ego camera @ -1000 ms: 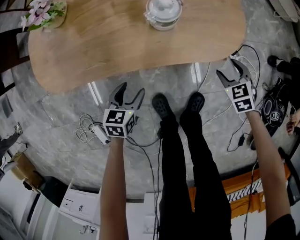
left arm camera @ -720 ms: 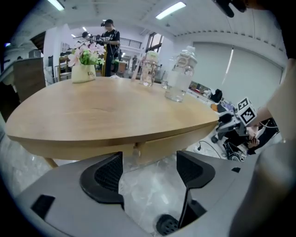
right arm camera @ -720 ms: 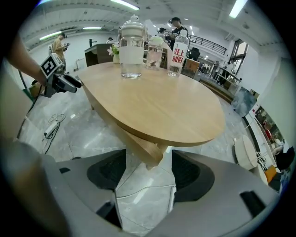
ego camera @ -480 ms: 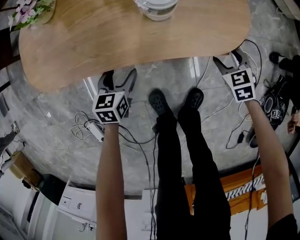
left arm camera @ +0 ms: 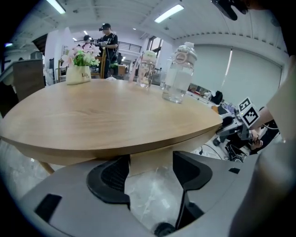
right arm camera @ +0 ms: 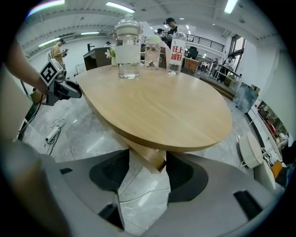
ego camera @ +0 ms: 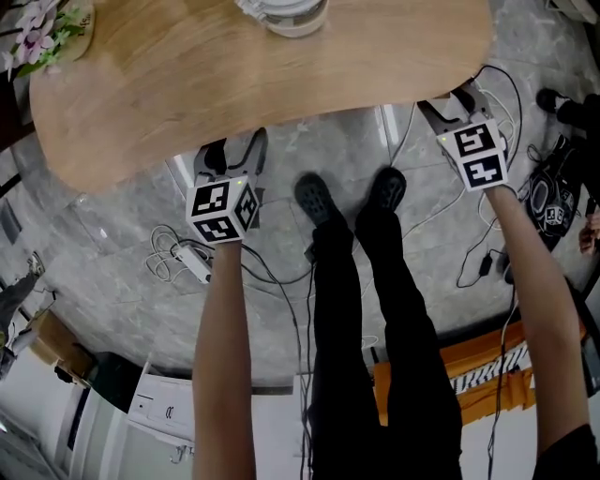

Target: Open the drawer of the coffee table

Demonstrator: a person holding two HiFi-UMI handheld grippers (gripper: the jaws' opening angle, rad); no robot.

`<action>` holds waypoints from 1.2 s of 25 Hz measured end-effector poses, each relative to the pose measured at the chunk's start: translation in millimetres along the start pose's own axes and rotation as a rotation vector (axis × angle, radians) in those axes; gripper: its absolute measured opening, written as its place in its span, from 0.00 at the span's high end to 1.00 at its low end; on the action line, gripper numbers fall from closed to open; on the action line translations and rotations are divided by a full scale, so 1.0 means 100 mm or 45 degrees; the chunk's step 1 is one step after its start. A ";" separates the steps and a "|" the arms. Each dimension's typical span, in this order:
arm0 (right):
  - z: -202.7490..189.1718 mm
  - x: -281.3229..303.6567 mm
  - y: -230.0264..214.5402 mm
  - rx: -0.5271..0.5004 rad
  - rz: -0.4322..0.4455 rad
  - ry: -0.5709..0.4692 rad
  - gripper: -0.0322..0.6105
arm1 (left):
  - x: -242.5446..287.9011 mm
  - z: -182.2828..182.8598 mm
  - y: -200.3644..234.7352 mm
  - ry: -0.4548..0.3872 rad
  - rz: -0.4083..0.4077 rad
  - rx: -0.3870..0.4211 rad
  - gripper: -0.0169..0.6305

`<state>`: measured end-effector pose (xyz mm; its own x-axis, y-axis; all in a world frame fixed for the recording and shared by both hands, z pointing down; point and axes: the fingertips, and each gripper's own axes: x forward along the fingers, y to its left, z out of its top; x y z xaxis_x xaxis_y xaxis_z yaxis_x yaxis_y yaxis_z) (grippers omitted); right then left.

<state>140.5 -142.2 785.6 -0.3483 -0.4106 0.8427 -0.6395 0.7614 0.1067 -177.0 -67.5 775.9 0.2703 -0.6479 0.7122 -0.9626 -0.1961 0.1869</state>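
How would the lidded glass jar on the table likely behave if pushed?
The glass jar looks rigid and breakable. Tall on the smooth wooden tabletop, it would probably slide if pushed low, tip if pushed high.

1. My left gripper (ego camera: 236, 155) hangs just off the coffee table (ego camera: 281, 84) edge, jaws closing, only floor (ego camera: 122, 234) between them.
2. My right gripper (ego camera: 448, 103) has its tips at that edge.
3. Black shoes (ego camera: 319, 200) stand between the two.

Wooden coffee table (ego camera: 281, 89), glass jar (ego camera: 281, 13), flowers (ego camera: 42, 28)
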 end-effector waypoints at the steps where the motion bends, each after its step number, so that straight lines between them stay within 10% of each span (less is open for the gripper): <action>1: 0.00 0.00 0.00 0.005 -0.001 0.002 0.56 | 0.00 0.00 0.01 0.000 0.011 -0.007 0.51; 30: -0.28 -0.25 0.22 0.008 -0.015 0.144 0.65 | -0.25 -0.27 -0.08 0.114 0.090 -0.042 0.57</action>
<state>154.2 -100.7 782.0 -0.2613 -0.3603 0.8955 -0.6474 0.7535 0.1143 -176.1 -30.0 774.8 0.2006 -0.5906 0.7816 -0.9796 -0.1271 0.1554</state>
